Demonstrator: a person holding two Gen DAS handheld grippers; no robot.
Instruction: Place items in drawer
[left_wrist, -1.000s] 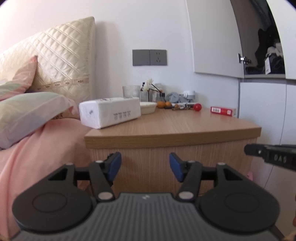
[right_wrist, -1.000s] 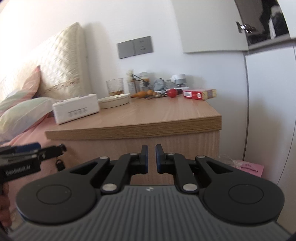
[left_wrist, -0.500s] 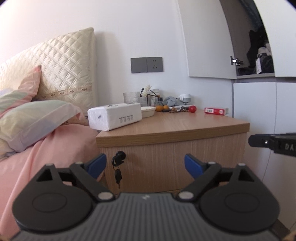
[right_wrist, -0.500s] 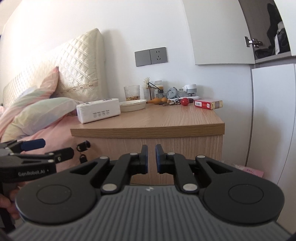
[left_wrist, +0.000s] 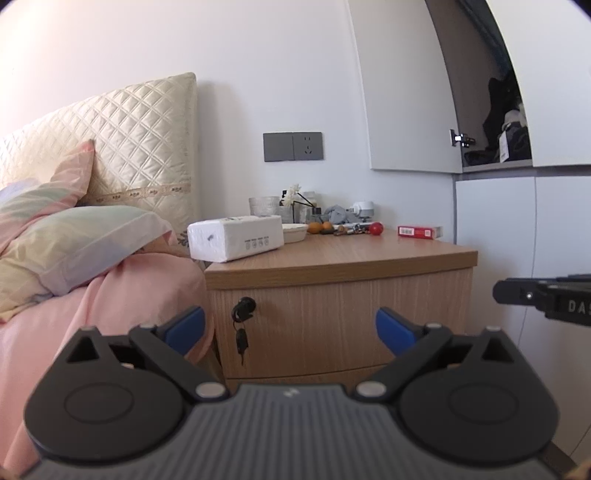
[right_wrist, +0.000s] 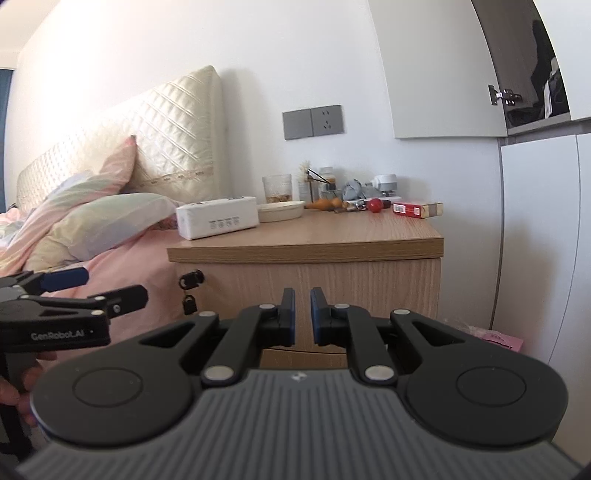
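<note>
Tissue pack (left_wrist: 235, 237), centre frame on table (left_wrist: 340, 258) above shut drawer (left_wrist: 343, 325): light, soft, grasp across narrow sides; left tongs (left_wrist: 290, 330) spread wide, right tongs (right_wrist: 303, 317) nearly closed, empty.

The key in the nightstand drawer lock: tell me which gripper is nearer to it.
Left. The left gripper is open and faces the drawer front with the key just inside its left finger line. The right gripper, almost shut and empty, sits off to the key's right.
</note>
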